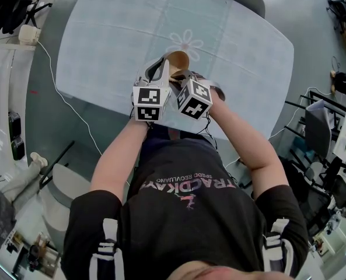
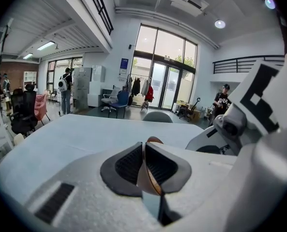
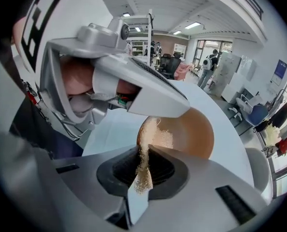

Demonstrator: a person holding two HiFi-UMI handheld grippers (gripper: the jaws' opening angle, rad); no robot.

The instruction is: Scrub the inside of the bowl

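We hold the bowl (image 1: 177,60) and the scrubbing pad together at the near edge of the counter (image 1: 114,45).

The left gripper (image 2: 145,164) has its fingers (image 2: 128,166) closed tight on the rim of the tan bowl (image 2: 150,178), with the thin wall pinched between the dark pads. The bowl is tipped on its side by the middle of the counter's near edge, its opening turned toward our right gripper (image 3: 143,170). We cannot tell whether it touches the pale blue cloth (image 1: 248,57). The right gripper's fingers (image 3: 165,168) are clamped on a pale, fibrous scrubbing pad (image 3: 152,138). The pad's free end lies against the inside of the bowl (image 3: 191,132), near the rim on the side where the left gripper (image 3: 148,93) holds it. In the head view the two grippers (image 1: 160,69) (image 1: 184,79) sit just beside each other.
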